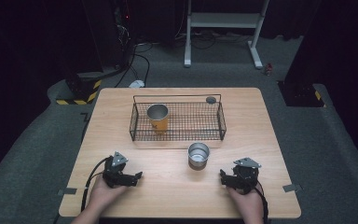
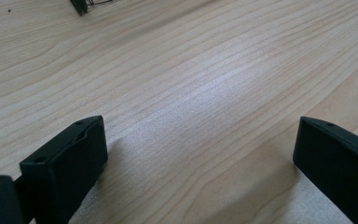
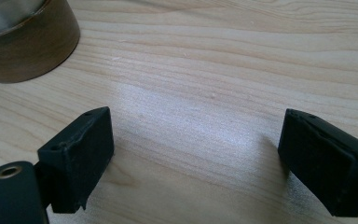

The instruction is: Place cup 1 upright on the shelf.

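A steel cup [image 1: 198,155] stands upright on the wooden table [image 1: 261,121], just in front of a black wire basket [image 1: 222,122]. Inside the basket's left part stands a second cup [image 1: 158,117] with a yellow-orange wall. My left gripper [image 1: 139,176] rests low at the table's front left, jaws wide apart with bare wood between them [image 2: 200,140]. My right gripper [image 1: 222,174] sits at the front right, open too [image 3: 196,140], holding nothing. The steel cup's base [image 3: 25,44] lies ahead and to the left of the right jaws, apart from them.
A small dark round object [image 1: 210,99] lies at the basket's back right corner. A corner of the wire basket [image 2: 80,5] shows far ahead in the left gripper view. Beyond the table stand a white frame [image 1: 223,21] and cables on grey floor.
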